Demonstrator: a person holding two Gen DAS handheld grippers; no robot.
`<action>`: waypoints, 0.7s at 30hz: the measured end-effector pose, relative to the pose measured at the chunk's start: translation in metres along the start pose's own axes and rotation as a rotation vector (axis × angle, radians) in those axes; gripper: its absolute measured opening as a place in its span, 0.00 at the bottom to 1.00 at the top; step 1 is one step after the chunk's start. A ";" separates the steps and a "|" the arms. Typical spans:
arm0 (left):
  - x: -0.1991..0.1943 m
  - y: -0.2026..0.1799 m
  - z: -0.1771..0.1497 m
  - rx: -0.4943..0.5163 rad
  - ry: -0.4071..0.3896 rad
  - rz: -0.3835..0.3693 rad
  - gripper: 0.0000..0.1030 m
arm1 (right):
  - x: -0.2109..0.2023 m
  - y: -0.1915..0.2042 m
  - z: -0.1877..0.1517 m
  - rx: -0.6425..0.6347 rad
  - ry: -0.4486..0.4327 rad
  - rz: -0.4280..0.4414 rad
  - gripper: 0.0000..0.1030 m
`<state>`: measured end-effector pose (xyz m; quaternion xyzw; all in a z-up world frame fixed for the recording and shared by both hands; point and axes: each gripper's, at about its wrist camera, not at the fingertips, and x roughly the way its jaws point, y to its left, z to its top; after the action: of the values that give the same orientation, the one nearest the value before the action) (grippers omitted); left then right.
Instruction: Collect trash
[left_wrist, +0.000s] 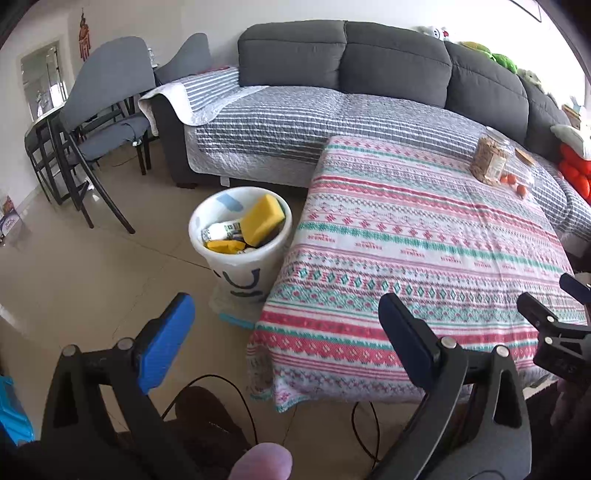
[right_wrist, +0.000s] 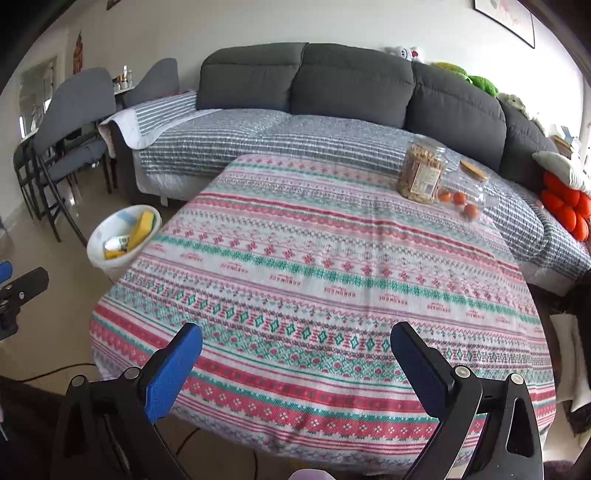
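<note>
1. Left wrist view: the bin (left_wrist: 240, 236) on the floor beside the table (left_wrist: 424, 258) holds a sponge (left_wrist: 262, 219) and wrappers.
2. I have my left gripper (left_wrist: 286, 332) and right gripper (right_wrist: 295, 354) spread wide, both empty.
3. I judge collecting nearly finished; only a jar (right_wrist: 421, 173) and tomatoes (right_wrist: 460, 201) remain.
4. Next, check whether any trash is left.

No legible text anywhere. Label on snack jar (right_wrist: 421, 175), far right of tabletop (right_wrist: 332, 266): print too small to read. Dark curved marks on white bin (left_wrist: 240, 258), left of tabletop: undecipherable. Printed wrappers inside bin: unreadable.
</note>
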<state>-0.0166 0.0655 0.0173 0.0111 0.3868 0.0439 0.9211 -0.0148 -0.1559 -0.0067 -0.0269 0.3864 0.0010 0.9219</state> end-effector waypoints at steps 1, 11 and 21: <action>0.002 -0.002 -0.001 0.003 0.011 -0.006 0.96 | 0.000 0.000 -0.001 0.003 0.003 -0.002 1.00; 0.004 -0.009 -0.004 0.008 0.016 -0.009 0.96 | -0.005 -0.003 0.003 0.040 -0.014 0.024 1.00; 0.001 -0.009 -0.001 0.013 -0.011 -0.010 0.96 | -0.005 -0.003 0.003 0.053 -0.024 0.017 1.00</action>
<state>-0.0160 0.0563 0.0148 0.0155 0.3822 0.0365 0.9232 -0.0157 -0.1590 -0.0009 0.0006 0.3753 -0.0009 0.9269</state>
